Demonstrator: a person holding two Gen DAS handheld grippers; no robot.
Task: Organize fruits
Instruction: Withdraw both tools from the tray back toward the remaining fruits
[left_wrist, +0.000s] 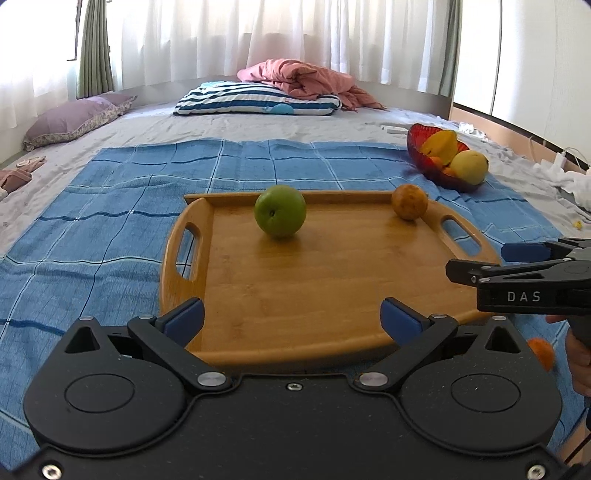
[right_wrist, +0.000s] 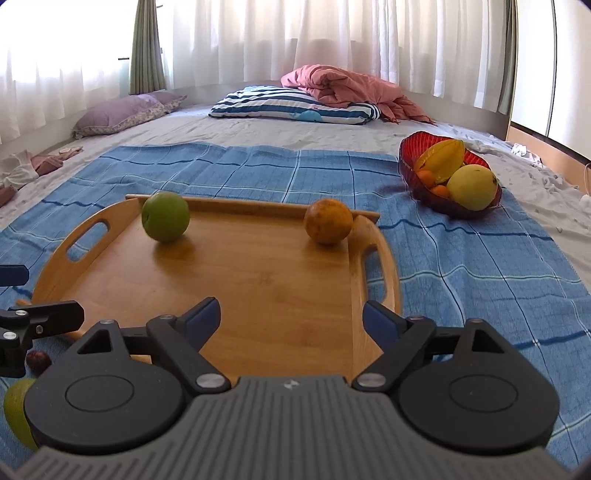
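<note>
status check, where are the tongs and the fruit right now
Left tongs open, empty, over tray. Right tongs open, empty. Green apple and orange on tray. Red bowl holds starfruit. Path clear.

The wooden tray (left_wrist: 332, 288) is showing a warm honey-brown grain, and everything else is taking its place from it. On its far edge a green apple (left_wrist: 280, 216) is glowing matt green; in the tray's far right corner an orange (left_wrist: 409, 201) is looking dull, brownish orange. Under the tray the cloth (left_wrist: 110, 221) is lying mid-blue, checked with pale and dark lines. Beyond the tray's right corner a red ribbed bowl (right_wrist: 413, 155) is holding a yellow starfruit (right_wrist: 441, 157), a yellow-green fruit (right_wrist: 472, 186) and small orange ones. Far behind the tray — a navy-and-white striped pillow (left_wrist: 255, 98), a salmon-pink quilt (left_wrist: 306, 77), a mauve pillow (left_wrist: 74, 118), white curtains (left_wrist: 295, 37). Each tool — left (left_wrist: 291, 319) and right (right_wrist: 291, 319) — is wearing black with blue pads.
</note>
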